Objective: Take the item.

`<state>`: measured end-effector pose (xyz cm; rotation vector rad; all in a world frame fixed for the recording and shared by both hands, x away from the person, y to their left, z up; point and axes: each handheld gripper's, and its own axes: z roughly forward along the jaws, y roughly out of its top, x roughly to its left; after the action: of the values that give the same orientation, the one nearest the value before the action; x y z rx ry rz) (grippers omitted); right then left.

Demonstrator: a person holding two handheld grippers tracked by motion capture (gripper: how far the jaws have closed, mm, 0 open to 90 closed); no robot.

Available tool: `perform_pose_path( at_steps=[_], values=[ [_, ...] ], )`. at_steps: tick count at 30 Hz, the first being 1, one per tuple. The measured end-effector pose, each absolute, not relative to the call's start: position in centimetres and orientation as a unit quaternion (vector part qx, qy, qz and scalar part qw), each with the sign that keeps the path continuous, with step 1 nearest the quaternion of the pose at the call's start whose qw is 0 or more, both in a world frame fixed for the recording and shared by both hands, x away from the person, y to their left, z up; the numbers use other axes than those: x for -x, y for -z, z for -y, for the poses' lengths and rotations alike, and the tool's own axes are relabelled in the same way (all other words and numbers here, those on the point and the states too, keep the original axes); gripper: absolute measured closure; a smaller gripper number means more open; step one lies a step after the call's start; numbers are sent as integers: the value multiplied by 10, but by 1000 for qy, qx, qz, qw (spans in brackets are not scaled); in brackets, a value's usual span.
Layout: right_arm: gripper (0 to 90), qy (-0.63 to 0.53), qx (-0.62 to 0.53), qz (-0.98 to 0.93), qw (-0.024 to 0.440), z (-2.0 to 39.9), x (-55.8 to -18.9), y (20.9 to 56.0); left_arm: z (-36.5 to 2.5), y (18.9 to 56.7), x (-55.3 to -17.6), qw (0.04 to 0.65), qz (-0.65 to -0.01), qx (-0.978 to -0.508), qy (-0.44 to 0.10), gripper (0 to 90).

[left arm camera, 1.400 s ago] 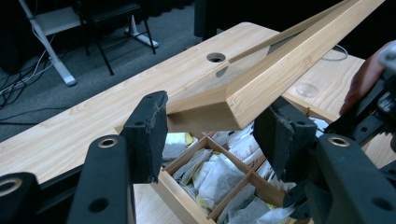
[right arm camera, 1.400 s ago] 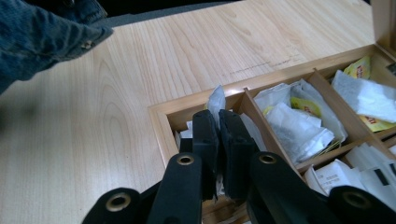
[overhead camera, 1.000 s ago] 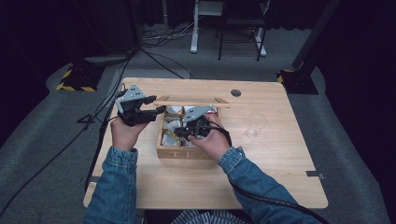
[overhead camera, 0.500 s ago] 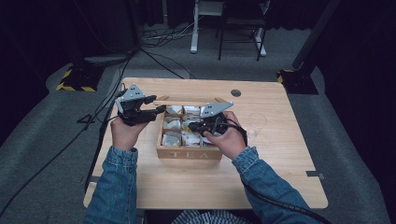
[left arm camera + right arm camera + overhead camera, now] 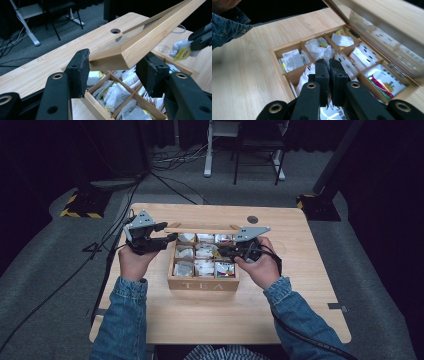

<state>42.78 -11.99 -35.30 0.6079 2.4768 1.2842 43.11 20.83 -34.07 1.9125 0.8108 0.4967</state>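
A wooden box (image 5: 202, 284) marked TEA stands mid-table, its compartments full of tea bags. My left gripper (image 5: 167, 239) is shut on a corner of the hinged lid (image 5: 200, 229) and holds it raised; in the left gripper view both jaws press the lid's wooden frame (image 5: 150, 37). Over the box's right side, my right gripper (image 5: 222, 252) is shut on a white tea bag (image 5: 327, 53), pinched upright between its pads (image 5: 323, 67). The left gripper view shows that tea bag (image 5: 180, 47), with a yellow tag, hanging from the right gripper (image 5: 200, 40) above the table.
A clear round glass (image 5: 163, 48) sits on the table right of the box. A cable hole (image 5: 252, 219) lies near the table's far edge. Cables and a desk frame (image 5: 207, 150) are on the floor behind. A denim sleeve (image 5: 227, 25) is at the box's left.
My right gripper has moved from the middle of the box toward its right side and slightly up, carrying the tea bag. The left gripper and lid have stayed put.
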Motion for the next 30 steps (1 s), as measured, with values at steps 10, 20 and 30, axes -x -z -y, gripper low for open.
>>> perform_pose_path(
  at_steps=[10,20,30],
  values=[
    [865,-443,-235,-851,155,146,-428,352,-208,341,-431,481,-332,-785,-204,454],
    [865,-440,-267,-840,174,178,-430,347,-208,341,-431,481,-333,-785,-203,454],
    [865,-432,-292,-833,185,201,-432,348,-208,341,-431,481,-333,-785,-203,454]
  ],
)
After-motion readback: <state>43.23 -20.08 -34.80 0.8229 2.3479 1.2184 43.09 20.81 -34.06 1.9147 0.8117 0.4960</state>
